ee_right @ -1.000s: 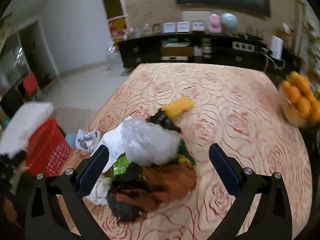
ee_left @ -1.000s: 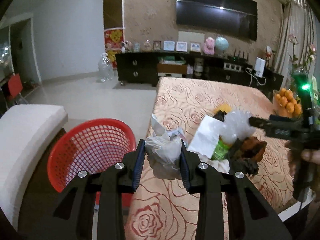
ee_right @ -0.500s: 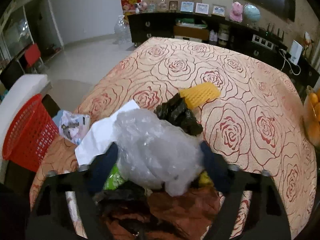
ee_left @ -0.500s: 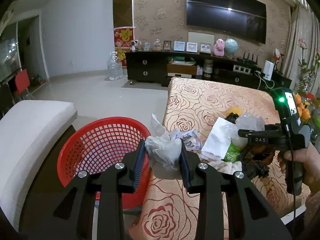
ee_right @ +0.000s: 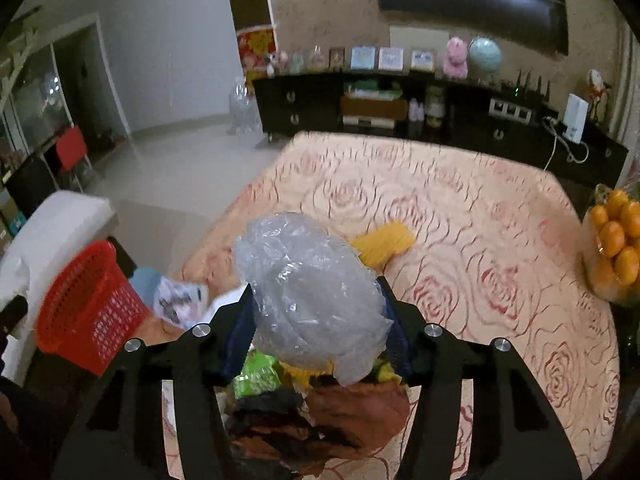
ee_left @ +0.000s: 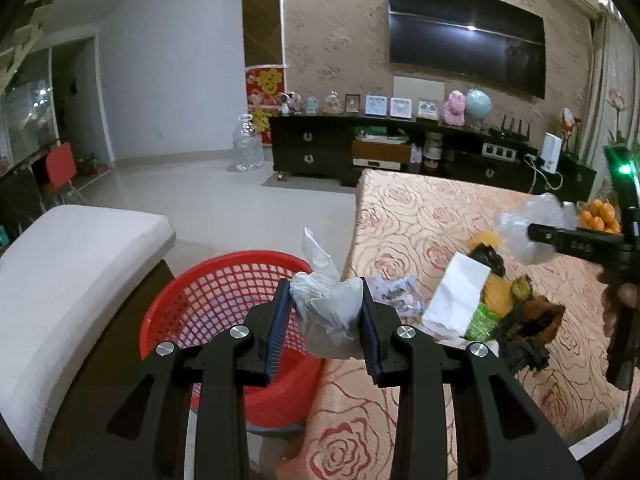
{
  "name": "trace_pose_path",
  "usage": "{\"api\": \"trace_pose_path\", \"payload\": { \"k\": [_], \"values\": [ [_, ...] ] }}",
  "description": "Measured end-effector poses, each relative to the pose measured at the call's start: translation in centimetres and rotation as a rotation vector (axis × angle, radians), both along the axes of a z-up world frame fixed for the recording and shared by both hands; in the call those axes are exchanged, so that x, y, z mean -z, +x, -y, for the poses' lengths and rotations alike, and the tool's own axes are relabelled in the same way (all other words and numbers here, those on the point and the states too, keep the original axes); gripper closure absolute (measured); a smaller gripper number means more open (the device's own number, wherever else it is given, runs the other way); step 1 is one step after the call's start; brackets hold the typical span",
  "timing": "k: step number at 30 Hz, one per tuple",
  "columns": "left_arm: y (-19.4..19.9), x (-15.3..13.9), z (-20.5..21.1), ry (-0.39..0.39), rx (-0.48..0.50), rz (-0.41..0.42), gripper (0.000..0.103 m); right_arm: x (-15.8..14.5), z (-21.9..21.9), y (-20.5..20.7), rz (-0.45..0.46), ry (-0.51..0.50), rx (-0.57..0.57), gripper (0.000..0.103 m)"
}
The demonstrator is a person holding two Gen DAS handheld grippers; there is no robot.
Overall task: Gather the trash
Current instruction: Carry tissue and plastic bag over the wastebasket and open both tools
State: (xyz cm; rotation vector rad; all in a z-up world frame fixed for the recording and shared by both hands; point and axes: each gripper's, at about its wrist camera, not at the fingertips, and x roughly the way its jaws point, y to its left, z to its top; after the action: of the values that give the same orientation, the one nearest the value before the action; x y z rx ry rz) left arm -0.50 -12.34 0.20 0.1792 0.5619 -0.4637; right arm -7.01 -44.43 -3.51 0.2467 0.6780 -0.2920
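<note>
In the left wrist view, your left gripper has its jaws narrow and clamped on a crumpled white tissue wad. The pads press it from both sides, and one twisted end of the tissue stands up above them. The wad hangs over the near right rim of the red mesh basket, which stands on the floor just beside the edge of the table with the rose-pattern cloth. A white cushioned seat is on the other side of the basket. On the cloth near the table edge lies a small printed wrapper, then a white paper sheet, and behind it a heap of dark and brown trash. At the right edge you see your right gripper from the side, lifted above the heap with a clear plastic bag in it.

In the right wrist view, your right gripper has its jaws closing, and the crumpled clear plastic bag is between them, with both pads already against its sides. The bag is raised over the heap of trash. A yellow piece lies on the cloth behind the bag. The red basket is at the left, blurred. A bowl of oranges stands at the right edge of the table.
</note>
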Motion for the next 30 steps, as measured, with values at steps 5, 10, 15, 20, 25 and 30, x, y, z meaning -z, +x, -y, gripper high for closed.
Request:
{"api": "trace_pose_path", "payload": {
  "k": [5,10,15,20,25,30],
  "values": [
    [1.3,-2.0,-1.2,0.007,-0.033,0.032,0.072,-1.5,-0.6,-0.1,0.045,0.005,-0.002,0.049],
    [3.0,-4.3,-1.7,0.068,-0.044,0.102,0.072,-2.4,-2.3,0.7,0.065,0.008,-0.035,0.049],
    [5.8,-3.1,-3.7,0.073,-0.097,0.070,0.072,-2.6,-5.4,2.3,0.060,-0.005,-0.099,0.048],
    [7.7,-1.0,-5.0,0.097,-0.132,-0.015,0.072,-2.9,-8.2,4.0,0.052,-0.003,-0.168,0.048],
    [8.2,0.1,-5.6,0.128,-0.126,-0.032,0.072,-3.9,-11.8,6.2,0.041,-0.020,-0.273,0.049],
    [9.4,1.8,-6.1,0.141,-0.128,-0.105,0.072,-4.7,-15.7,8.9,0.031,-0.056,-0.402,0.048]
  ]
}}
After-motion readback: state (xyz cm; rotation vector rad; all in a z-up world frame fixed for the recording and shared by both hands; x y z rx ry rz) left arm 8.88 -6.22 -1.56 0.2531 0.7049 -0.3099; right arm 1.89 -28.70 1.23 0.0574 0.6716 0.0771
